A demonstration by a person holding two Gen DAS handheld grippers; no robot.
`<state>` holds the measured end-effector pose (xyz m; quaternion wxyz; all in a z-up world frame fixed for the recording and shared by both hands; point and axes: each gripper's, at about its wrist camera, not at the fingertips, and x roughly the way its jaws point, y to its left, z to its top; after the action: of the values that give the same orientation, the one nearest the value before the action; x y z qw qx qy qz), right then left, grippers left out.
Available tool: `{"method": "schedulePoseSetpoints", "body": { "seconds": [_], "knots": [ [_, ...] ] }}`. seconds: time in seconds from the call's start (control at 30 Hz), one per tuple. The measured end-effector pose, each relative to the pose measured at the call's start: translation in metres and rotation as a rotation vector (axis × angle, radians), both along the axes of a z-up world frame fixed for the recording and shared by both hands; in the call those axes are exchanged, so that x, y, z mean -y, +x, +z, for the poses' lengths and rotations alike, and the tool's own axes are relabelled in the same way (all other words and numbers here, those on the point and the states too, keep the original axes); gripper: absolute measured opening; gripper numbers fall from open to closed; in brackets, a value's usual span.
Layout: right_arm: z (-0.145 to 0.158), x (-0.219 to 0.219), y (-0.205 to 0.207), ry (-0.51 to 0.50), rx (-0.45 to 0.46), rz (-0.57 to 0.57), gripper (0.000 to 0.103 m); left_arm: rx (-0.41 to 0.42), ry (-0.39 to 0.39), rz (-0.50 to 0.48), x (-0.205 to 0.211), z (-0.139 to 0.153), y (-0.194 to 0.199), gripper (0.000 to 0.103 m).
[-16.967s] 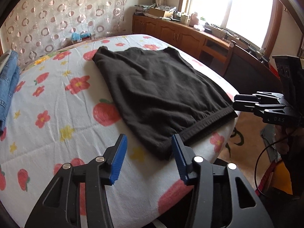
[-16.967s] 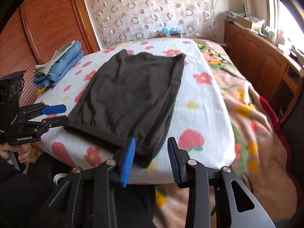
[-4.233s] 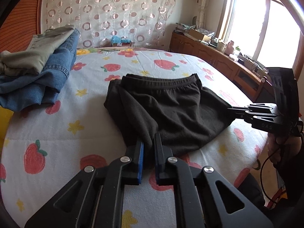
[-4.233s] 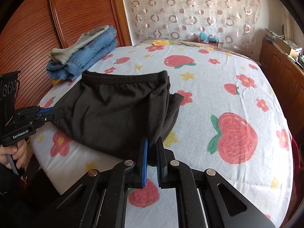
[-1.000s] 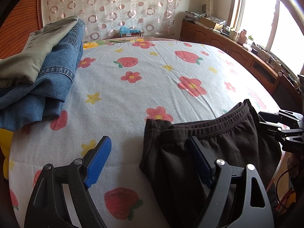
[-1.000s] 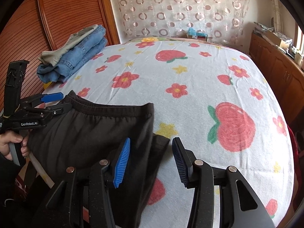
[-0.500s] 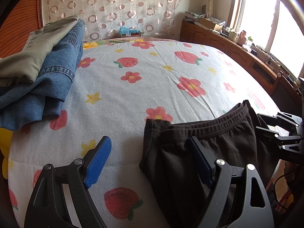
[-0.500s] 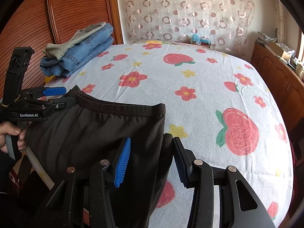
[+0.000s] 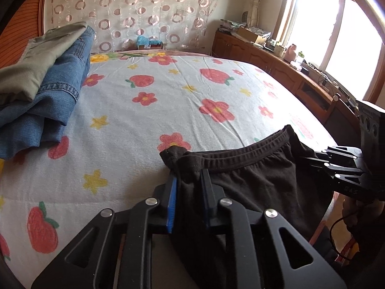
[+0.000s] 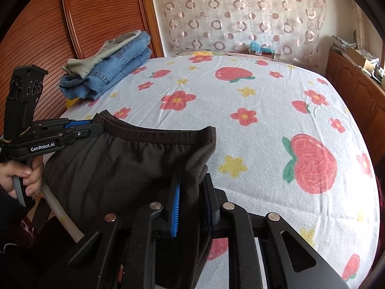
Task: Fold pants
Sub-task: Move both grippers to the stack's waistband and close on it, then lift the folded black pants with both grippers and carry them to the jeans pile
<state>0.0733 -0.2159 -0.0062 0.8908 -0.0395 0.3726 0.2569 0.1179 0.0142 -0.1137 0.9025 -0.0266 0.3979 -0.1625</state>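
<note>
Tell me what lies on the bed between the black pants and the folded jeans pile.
Nothing: only bare flowered bedsheet separates the black pants from the folded jeans pile, clearest in the left wrist view.

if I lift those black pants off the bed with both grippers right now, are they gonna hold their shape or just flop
The black pants will likely flop: the soft cloth already bunches where the left gripper and right gripper, both just closed, pinch it. The span between the grips would probably sag, since the folded layers drape over the bed edge. They look light, and the knit seems unlikely to slip.
</note>
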Motion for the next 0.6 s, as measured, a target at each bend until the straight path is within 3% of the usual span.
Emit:
{"method": "schedulePoseSetpoints", "body": {
  "seconds": [0.27, 0.6],
  "knots": [
    [0.007, 0.002, -0.009, 0.031, 0.025, -0.005, 0.014, 0.093, 0.005, 0.005, 0.005, 0.025, -0.021, 0.013],
    [0.038, 0.012, -0.027, 0.061, 0.117, -0.006, 0.014, 0.202, -0.009, -0.001, 0.010, 0.063, -0.038, 0.013]
  ]
}}
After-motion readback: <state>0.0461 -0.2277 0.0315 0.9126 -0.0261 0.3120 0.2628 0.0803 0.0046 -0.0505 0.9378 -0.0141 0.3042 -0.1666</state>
